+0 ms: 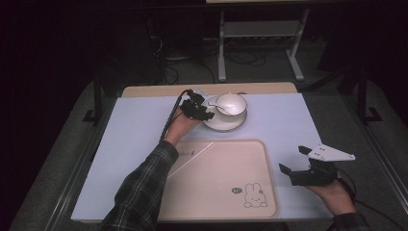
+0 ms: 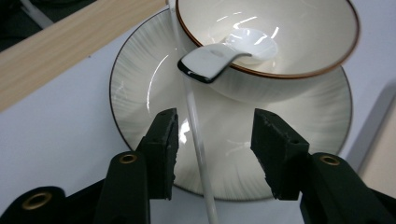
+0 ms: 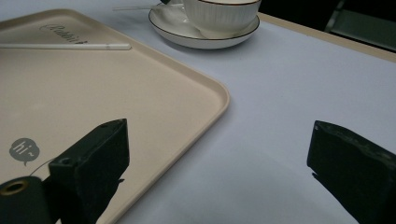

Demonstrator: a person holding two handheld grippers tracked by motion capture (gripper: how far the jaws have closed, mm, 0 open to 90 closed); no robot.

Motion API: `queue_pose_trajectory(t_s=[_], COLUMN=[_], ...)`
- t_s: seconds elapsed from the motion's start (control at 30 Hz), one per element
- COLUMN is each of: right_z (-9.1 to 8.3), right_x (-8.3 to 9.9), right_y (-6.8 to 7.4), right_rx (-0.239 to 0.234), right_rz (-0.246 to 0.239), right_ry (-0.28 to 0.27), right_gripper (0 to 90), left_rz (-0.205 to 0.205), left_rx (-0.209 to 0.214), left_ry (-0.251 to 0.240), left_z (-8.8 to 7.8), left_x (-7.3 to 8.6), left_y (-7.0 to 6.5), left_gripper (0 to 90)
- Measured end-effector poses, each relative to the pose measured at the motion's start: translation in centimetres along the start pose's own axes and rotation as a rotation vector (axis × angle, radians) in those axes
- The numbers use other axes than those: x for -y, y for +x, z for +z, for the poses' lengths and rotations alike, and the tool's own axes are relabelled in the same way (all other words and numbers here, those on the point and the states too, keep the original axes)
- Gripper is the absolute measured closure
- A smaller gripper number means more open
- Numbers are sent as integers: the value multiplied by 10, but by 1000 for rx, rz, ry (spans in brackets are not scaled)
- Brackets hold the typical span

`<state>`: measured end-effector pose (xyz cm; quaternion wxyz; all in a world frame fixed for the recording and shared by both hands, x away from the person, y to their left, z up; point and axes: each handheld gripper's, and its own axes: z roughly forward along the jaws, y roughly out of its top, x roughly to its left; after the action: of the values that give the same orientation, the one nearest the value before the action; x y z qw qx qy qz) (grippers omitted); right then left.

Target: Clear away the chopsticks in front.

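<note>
A cream bowl (image 1: 232, 102) (image 2: 303, 28) with a white spoon (image 2: 233, 50) in it stands on a ribbed saucer (image 1: 224, 125) (image 2: 135, 88) at the back of the table. One white chopstick (image 2: 199, 149) lies across the saucer, between the spread jaws of my left gripper (image 1: 207, 110) (image 2: 215, 115), which is open over the saucer's left edge. A second chopstick (image 1: 191, 159) (image 3: 65, 46) lies on the beige tray (image 1: 226, 197) (image 3: 93, 93). My right gripper (image 1: 294, 159) (image 3: 219, 135) hovers open and empty just right of the tray, above the pale mat.
The tray fills the front middle of the mat (image 1: 134, 125) and carries a rabbit print (image 1: 254, 196) near its right corner. A wooden table edge (image 1: 159, 90) runs behind the saucer. Beyond it are a white frame (image 1: 260, 29) and cables on the floor.
</note>
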<state>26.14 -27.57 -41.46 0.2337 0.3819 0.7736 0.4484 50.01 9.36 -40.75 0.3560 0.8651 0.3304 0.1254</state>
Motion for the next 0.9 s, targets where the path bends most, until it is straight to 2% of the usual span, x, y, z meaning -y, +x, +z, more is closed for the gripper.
queue_pose_trajectory(t_s=[0.17, 0.33, 0.37, 0.4, 0.43, 0.47, 0.6, 0.9], right_z=[0, -1, -1, -1, -1, -1, -2, -2], right_x=[0, 1, 1, 1, 1, 1, 1, 1], right_y=[0, -1, -1, -1, -1, -1, -2, -2], right_rx=[-2, -1, 0, -1, -1, 0, 2, 1], right_rz=[3, 5, 4, 6, 6, 7, 6, 6], right_ry=[-1, -2, -3, -3, -3, -3, -4, -5], right_gripper=[51, 51, 51, 51, 51, 51, 52, 52], left_rz=[-16, -2, -4, -3, -2, -1, 0, -29], left_rx=[-12, -38, -40, -42, -43, -52, -64, -86], left_ry=[24, 65, 61, 57, 56, 49, 49, 40], left_z=[14, 25, 27, 28, 28, 29, 29, 28], left_x=[-2, -1, -1, 0, 0, 0, -1, -2], left_y=[3, 4, 4, 4, 4, 4, 4, 6], left_gripper=[612, 674, 697, 762, 762, 810, 831, 846])
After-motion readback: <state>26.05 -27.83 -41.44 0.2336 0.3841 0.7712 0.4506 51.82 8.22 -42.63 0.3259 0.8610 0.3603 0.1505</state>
